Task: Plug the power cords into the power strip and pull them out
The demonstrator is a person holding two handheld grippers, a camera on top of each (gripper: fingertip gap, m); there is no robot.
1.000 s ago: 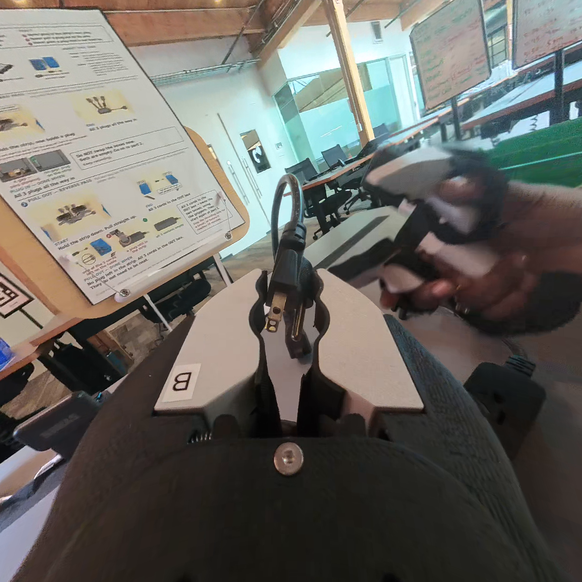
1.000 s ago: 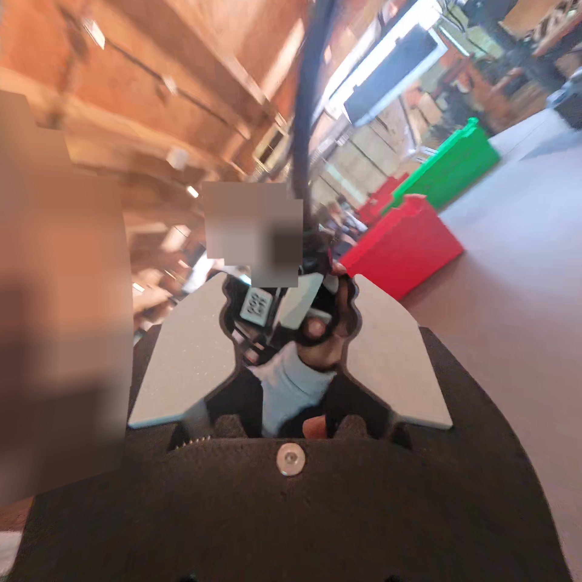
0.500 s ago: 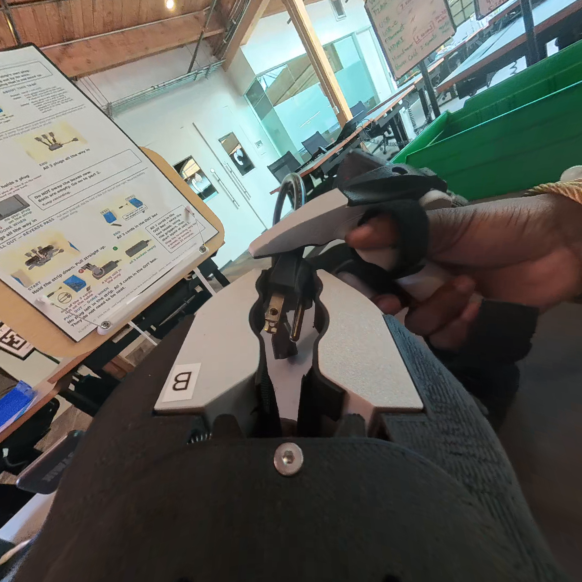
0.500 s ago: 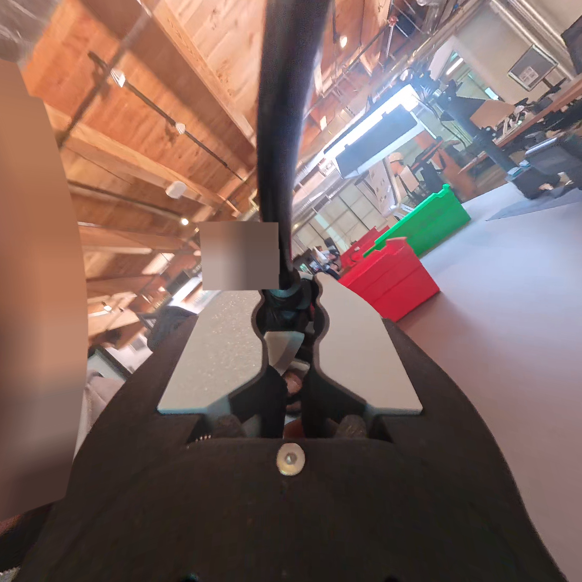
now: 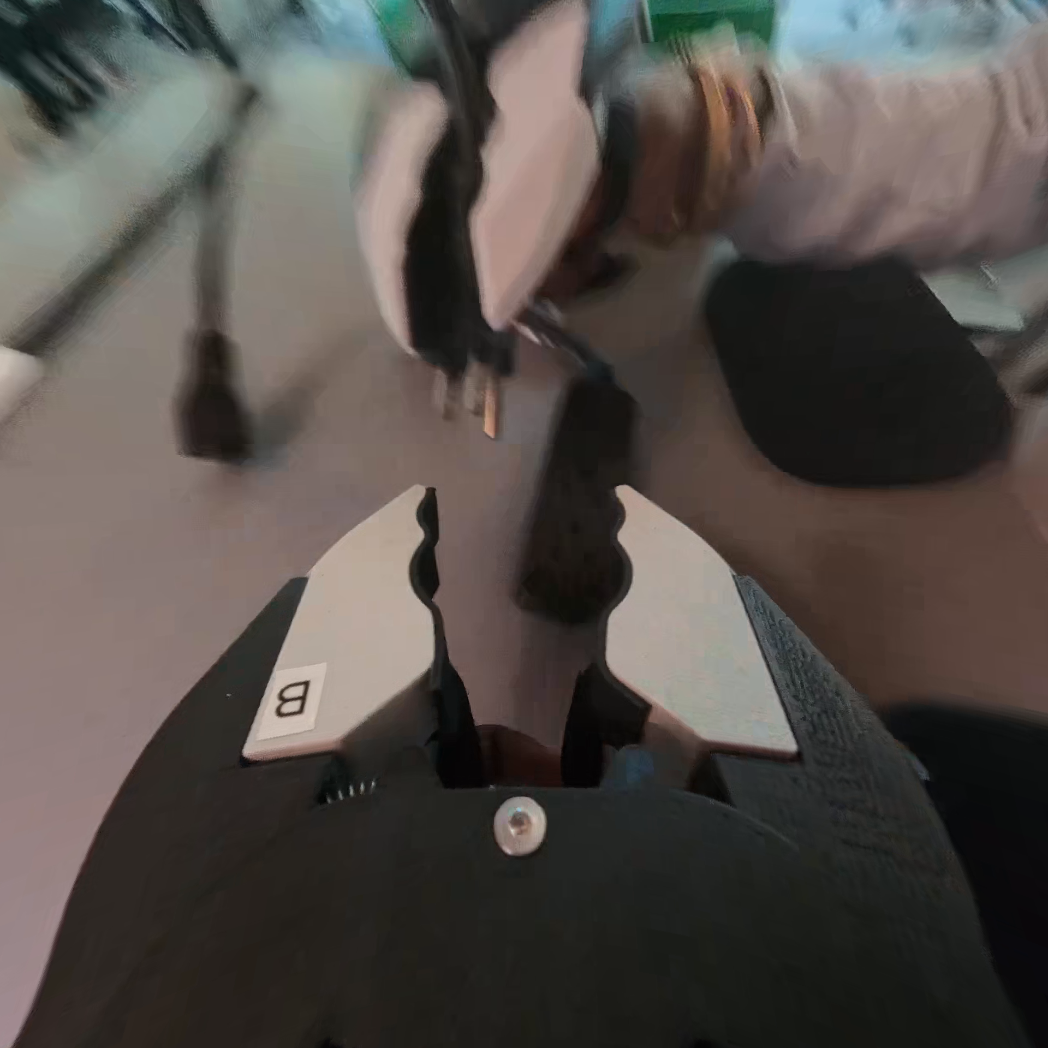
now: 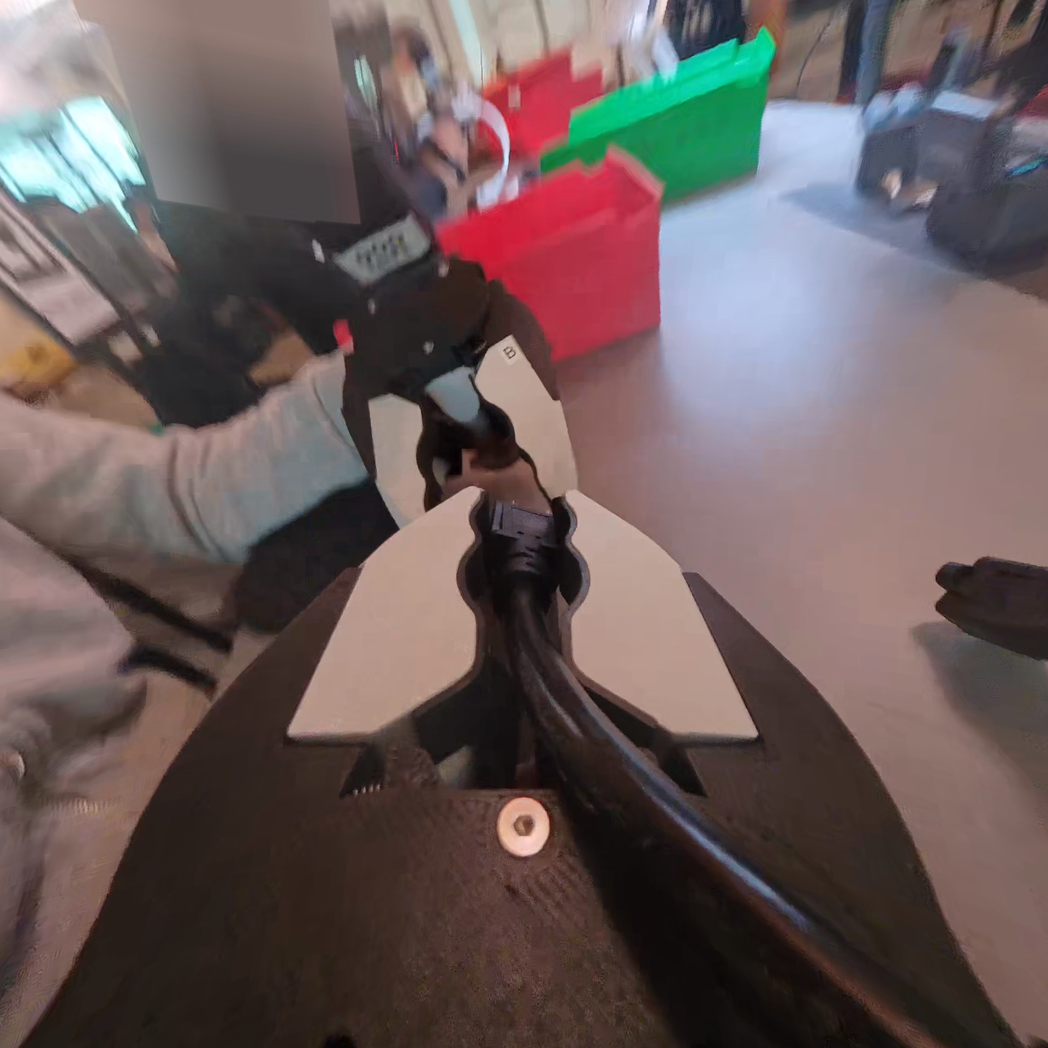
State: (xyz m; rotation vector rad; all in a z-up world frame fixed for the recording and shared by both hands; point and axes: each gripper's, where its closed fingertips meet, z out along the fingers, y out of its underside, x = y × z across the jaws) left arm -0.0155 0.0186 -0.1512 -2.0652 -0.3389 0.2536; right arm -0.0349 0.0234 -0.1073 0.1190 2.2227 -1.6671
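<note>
Plug (image 6: pixel 519 530) now over grey tabletop (image 6: pixel 822 453)

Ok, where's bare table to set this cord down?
Bare table lies between the red bin and the black object at the right edge. It is crowded around the left gripper, where the right gripper holds its plug.

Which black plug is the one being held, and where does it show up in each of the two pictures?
Left wrist view: the plug hangs top centre, prongs down, clamped in the far right gripper.
Right wrist view: the plug sits dead centre, clamped at the tips of that view's own gripper, cord trailing back.
Shared landmark: the green bin, at the top of both views.
</note>
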